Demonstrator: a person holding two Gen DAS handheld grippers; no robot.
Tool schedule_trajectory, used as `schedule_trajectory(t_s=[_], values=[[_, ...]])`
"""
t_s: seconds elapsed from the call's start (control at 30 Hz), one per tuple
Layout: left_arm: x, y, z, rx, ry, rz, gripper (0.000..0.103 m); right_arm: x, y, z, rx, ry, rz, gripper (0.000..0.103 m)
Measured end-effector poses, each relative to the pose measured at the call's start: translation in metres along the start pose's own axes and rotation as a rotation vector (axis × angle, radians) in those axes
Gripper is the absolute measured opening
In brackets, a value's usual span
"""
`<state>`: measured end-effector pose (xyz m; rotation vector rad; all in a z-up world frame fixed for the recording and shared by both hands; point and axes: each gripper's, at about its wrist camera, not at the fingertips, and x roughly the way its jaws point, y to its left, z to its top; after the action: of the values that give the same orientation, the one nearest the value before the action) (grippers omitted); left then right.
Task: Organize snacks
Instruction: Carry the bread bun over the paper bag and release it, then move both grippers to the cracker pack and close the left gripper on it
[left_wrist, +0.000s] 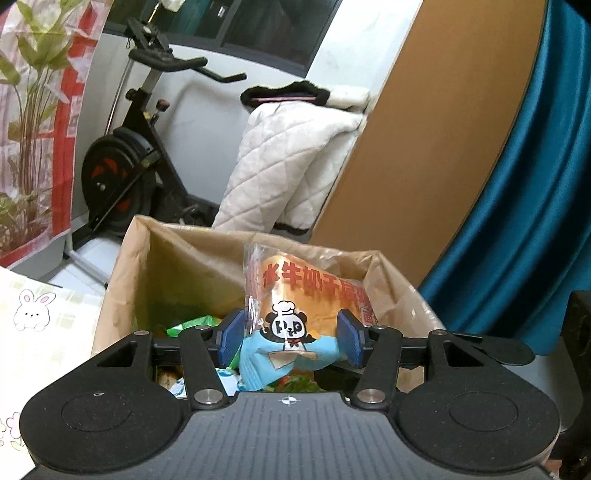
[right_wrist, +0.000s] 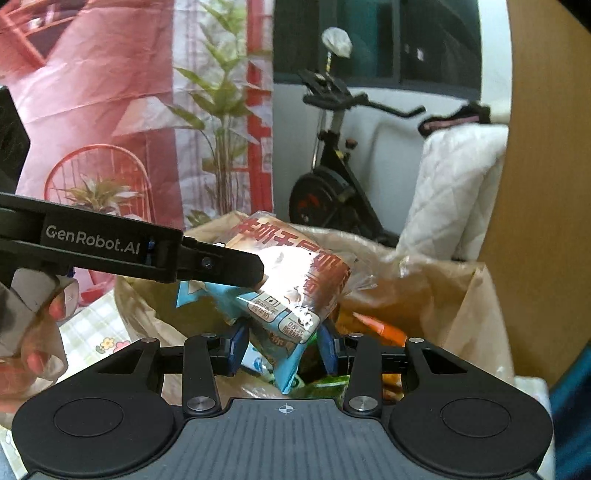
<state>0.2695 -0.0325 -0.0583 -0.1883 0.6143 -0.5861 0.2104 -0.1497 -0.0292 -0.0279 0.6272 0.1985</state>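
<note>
A bread packet (left_wrist: 295, 314) with red lettering, a panda cook and a blue lower end hangs over an open brown paper bag (left_wrist: 147, 266). My left gripper (left_wrist: 290, 339) is shut on its middle, blue pads pressing both sides. In the right wrist view the same bread packet (right_wrist: 295, 288) lies tilted, and my right gripper (right_wrist: 283, 349) is shut on its blue end. The left gripper (right_wrist: 255, 275) reaches in from the left, held by a hand (right_wrist: 33, 332) with red nails. The paper bag (right_wrist: 461, 295) sits just below.
Inside the bag lie a green packet (left_wrist: 184, 325) and an orange packet (right_wrist: 380, 328). A rabbit-print tablecloth (left_wrist: 37, 332) lies to the left. Behind stand an exercise bike (left_wrist: 122, 166), a white quilted blanket (left_wrist: 288, 155), a wooden panel (left_wrist: 424, 147) and a teal curtain (left_wrist: 517, 221).
</note>
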Motion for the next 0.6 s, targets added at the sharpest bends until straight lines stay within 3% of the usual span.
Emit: schedule_trajectory(t_s=[0.17, 0.4, 0.6], values=[[-0.020, 0.010, 0.002, 0.009, -0.003, -0.010, 0.056, -0.011, -0.005, -0.011, 0.032, -0.024, -0.023, 0.048], [-0.072, 0.012, -0.006, 0.084, -0.040, -0.039, 0.056, -0.057, -0.006, -0.035, 0.109, -0.125, -0.020, 0.048], [-0.102, 0.015, -0.028, 0.164, 0.005, -0.046, 0.056, -0.084, 0.011, -0.067, 0.161, -0.178, 0.018, 0.052]])
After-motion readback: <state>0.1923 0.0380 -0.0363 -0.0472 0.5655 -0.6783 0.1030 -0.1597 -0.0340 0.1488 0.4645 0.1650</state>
